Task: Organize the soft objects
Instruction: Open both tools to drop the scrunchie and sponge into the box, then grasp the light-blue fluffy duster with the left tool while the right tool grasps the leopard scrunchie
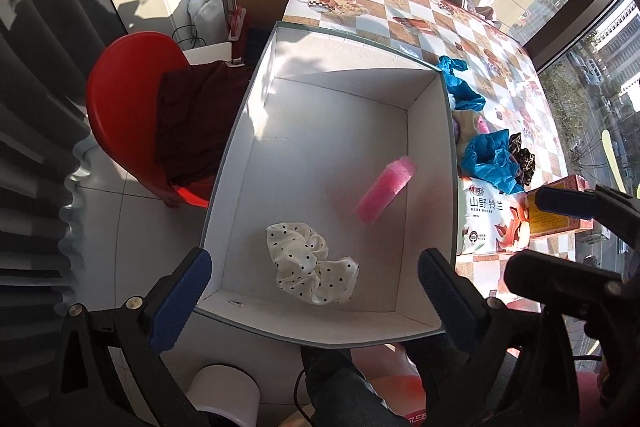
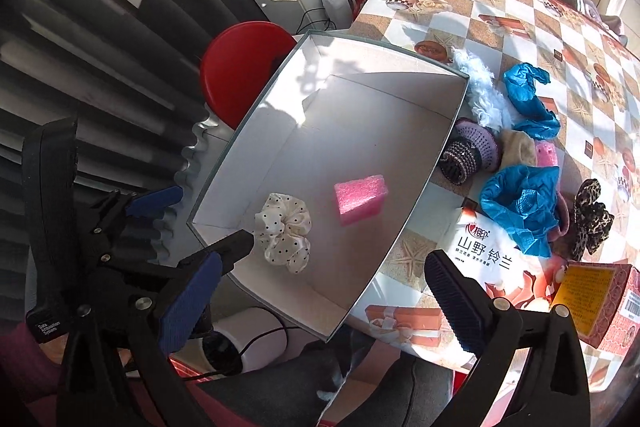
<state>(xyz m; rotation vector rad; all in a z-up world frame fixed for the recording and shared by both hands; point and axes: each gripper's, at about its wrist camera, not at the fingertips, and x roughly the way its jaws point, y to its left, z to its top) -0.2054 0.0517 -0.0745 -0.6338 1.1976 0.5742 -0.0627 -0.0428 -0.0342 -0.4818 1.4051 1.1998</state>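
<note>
A table (image 2: pixel 500 15) with a checkered cloth fills the upper right of both views; a red chair (image 1: pixel 120 107) stands at the left. A white box (image 1: pixel 240 131) overhangs the table's near edge and holds two soft items — a dotted white scrunchie (image 1: pixel 310 263) near the lower centre and a pink sponge (image 1: pixel 386 195) apart from it. Right of the box lie blue plastic covers (image 2: pixel 520 203), a leopard scrunchie (image 2: pixel 590 215) and knitted pieces (image 2: pixel 468 151) (partly hidden). The left gripper (image 1: pixel 314 299) hangs over the box, jaws spread, empty. The right gripper (image 2: pixel 320 303) is likewise spread and empty.
</note>
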